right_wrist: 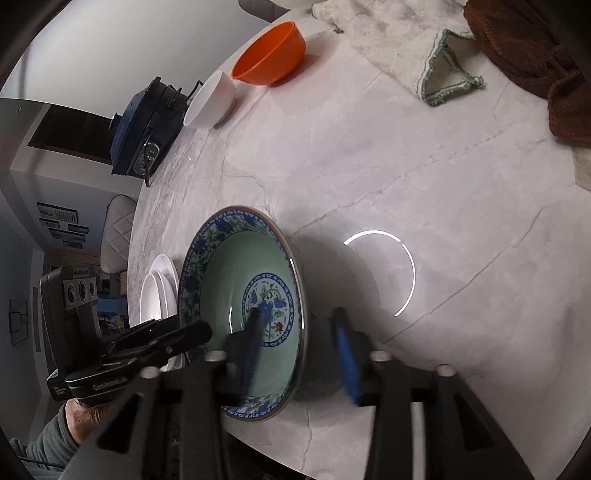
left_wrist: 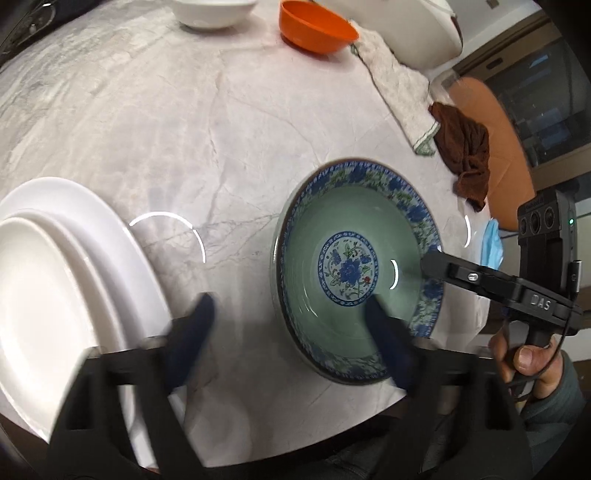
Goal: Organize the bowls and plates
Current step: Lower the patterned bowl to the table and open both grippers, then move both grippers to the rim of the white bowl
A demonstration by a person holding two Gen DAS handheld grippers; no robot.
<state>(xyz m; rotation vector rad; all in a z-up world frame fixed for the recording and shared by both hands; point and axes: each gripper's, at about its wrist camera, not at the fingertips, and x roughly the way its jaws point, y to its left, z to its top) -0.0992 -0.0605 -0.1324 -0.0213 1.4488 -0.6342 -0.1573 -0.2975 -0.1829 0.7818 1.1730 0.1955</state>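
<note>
A blue-and-green floral bowl (left_wrist: pixel 351 266) sits on the marble table; it also shows in the right wrist view (right_wrist: pixel 236 291). My left gripper (left_wrist: pixel 291 306) is open above the table, its right finger over the bowl's near rim, its left finger beside a stack of white plates (left_wrist: pixel 55 295). My right gripper (right_wrist: pixel 299 321) is open and straddles the bowl's right rim, one finger inside, one outside; it shows at the bowl's right side in the left wrist view (left_wrist: pixel 436 264). An orange bowl (left_wrist: pixel 314 26) and a white bowl (left_wrist: pixel 214 13) stand at the far edge.
A white cloth (left_wrist: pixel 399 92) and a brown cloth (left_wrist: pixel 465 147) lie at the table's right edge, with a blue face mask (left_wrist: pixel 491 243) nearby. A dark blue appliance (right_wrist: pixel 147 129) stands beyond the white bowl (right_wrist: pixel 210 101). The table's near edge is close below the floral bowl.
</note>
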